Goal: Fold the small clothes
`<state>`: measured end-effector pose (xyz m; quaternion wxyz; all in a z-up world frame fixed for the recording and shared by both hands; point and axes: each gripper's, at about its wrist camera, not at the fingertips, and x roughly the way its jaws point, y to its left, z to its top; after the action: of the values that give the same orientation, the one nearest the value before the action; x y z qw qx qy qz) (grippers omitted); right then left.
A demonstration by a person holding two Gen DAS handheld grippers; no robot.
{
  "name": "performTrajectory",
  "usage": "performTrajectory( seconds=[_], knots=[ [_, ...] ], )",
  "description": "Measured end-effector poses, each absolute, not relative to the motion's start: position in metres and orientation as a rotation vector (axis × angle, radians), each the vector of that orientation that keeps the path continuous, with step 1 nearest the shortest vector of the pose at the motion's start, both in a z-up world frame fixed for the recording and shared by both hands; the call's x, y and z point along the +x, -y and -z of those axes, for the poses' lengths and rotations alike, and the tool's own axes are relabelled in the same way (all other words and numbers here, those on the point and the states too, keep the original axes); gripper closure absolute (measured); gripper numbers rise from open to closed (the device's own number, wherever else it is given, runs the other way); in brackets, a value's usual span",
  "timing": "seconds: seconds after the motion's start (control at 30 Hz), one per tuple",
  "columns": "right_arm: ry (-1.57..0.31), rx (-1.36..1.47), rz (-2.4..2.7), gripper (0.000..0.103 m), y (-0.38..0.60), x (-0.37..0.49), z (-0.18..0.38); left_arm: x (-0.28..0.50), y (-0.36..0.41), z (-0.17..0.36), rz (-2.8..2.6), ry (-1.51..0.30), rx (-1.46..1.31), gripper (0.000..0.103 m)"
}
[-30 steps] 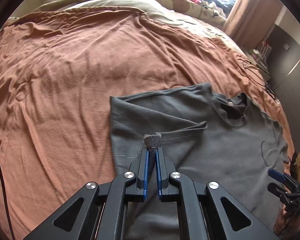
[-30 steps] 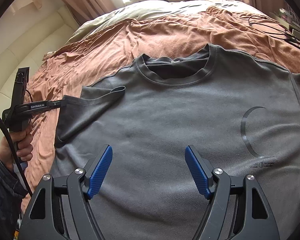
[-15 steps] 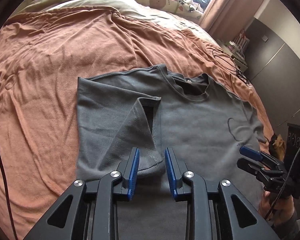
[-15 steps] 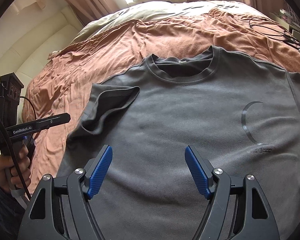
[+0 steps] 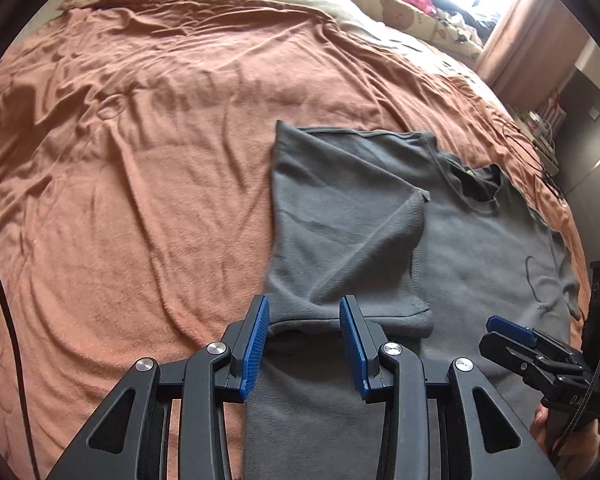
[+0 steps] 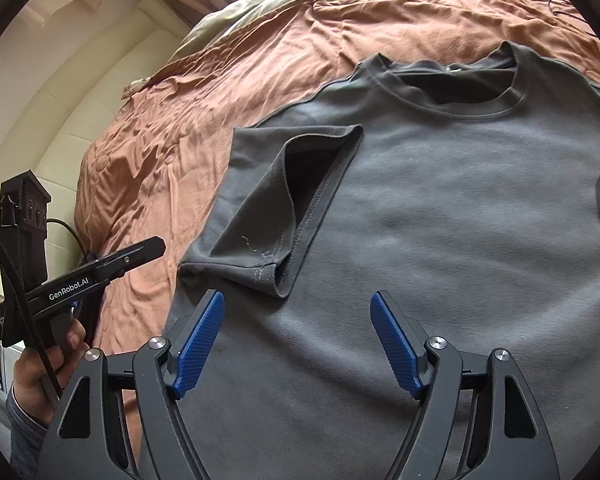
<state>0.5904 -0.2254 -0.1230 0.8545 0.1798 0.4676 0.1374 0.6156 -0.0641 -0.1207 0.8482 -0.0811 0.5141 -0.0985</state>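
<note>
Two of my claws hang over a soft grey T-shirt (image 6: 440, 220) lying flat on the rumpled rust-brown blanket (image 5: 140, 160), its sleeve (image 6: 276, 208) folded inward across the chest. My left gripper (image 5: 304, 344) has just been opening; its ribbed blue pads seem clear of the sleeve hem, though the blur makes that uncertain. My right gripper (image 6: 298, 344) gapes wide, holding nothing.

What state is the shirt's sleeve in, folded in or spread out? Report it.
Folded in. The sleeve lies flat over the chest of the grey T-shirt, cuff towards the collar, with no tool gripping it.
</note>
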Motion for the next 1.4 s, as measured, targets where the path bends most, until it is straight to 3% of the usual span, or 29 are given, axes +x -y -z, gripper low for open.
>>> performTrajectory(
  seconds=[0.47,0.5,0.57,0.63,0.73,0.83,1.07,1.2,1.27,1.3,1.33,1.4],
  knots=[
    [-1.004,0.288,-0.242,0.025,0.168,0.645,0.147,0.606,0.007,0.140,0.118,-1.084,-0.172,0.064],
    [-0.996,0.273,-0.240,0.028,0.160,0.646,0.147,0.606,0.004,0.141,0.113,-1.084,-0.173,0.064],
    [-1.002,0.256,-0.247,0.044,0.154,0.650,0.148,0.607,-0.001,0.142,0.110,-1.085,-0.187,0.064],
    [-1.025,0.248,-0.265,0.069,0.149,0.654,0.151,0.608,-0.004,0.143,0.106,-1.083,-0.190,0.064],
    [-1.040,0.239,-0.277,0.096,0.147,0.655,0.150,0.611,-0.004,0.144,0.114,-1.082,-0.196,0.064],
    [-1.035,0.269,-0.294,0.102,0.153,0.650,0.146,0.617,0.000,0.147,0.127,-1.086,-0.197,0.064],
    [-1.051,0.340,-0.304,0.103,0.173,0.636,0.143,0.630,0.014,0.158,0.145,-1.106,-0.192,0.064],
    [-1.037,0.363,-0.271,0.098,0.185,0.631,0.136,0.637,0.021,0.162,0.149,-1.115,-0.187,0.064],
    [-1.024,0.398,-0.264,0.068,0.192,0.628,0.133,0.638,0.025,0.162,0.154,-1.117,-0.180,0.064],
    [-1.013,0.415,-0.255,0.033,0.196,0.626,0.133,0.639,0.027,0.162,0.155,-1.118,-0.173,0.062],
    [-0.996,0.426,-0.243,0.024,0.199,0.624,0.131,0.639,0.028,0.162,0.156,-1.119,-0.168,0.060],
    [-0.993,0.454,-0.257,0.024,0.200,0.622,0.134,0.640,0.030,0.163,0.157,-1.118,-0.166,0.056]
  ],
)
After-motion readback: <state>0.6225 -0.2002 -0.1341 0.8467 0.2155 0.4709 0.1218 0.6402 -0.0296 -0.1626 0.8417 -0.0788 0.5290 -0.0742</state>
